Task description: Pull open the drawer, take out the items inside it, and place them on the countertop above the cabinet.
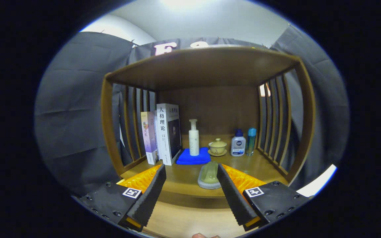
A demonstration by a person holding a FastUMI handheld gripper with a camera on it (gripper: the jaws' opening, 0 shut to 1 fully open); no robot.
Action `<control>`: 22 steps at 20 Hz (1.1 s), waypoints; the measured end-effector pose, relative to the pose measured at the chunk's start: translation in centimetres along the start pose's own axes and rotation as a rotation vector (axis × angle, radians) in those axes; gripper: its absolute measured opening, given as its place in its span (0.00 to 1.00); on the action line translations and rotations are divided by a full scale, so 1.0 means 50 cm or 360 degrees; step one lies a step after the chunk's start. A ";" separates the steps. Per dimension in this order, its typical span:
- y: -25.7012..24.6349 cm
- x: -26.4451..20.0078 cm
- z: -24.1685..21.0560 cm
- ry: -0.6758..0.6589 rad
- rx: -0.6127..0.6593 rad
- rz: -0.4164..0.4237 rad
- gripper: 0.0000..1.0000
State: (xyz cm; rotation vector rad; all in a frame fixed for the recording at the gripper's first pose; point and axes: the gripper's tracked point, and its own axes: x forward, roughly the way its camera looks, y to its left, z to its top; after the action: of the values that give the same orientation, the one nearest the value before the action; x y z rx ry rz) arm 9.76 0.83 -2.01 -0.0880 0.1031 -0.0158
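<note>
Gripper (pixel 190 185) is open, holding nothing — a soap dish (pixel 209 176) sits on the countertop (pixel 184 178) between its fingers, seemingly just placed. Drawer lies somewhere below; next move likely returns there.

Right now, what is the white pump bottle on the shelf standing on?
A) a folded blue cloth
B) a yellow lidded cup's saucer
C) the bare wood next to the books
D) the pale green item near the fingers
A: the white pump bottle stands upright on the folded blue cloth, between the books and the lidded cup; the gripper is open, well short of it.
</note>
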 end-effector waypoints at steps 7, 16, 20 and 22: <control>0.016 -0.159 -0.027 -0.0189 -0.0094 -0.0064 0.98; 0.054 -0.261 -0.291 0.0167 -0.0103 -0.0023 1.00; 0.053 -0.269 -0.377 0.0310 -0.0226 -0.0072 1.00; 0.053 -0.262 -0.411 0.0357 -0.0284 -0.0083 1.00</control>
State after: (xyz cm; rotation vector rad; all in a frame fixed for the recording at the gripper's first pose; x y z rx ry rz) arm -5.38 1.97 -21.27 -0.2675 0.3264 -0.0684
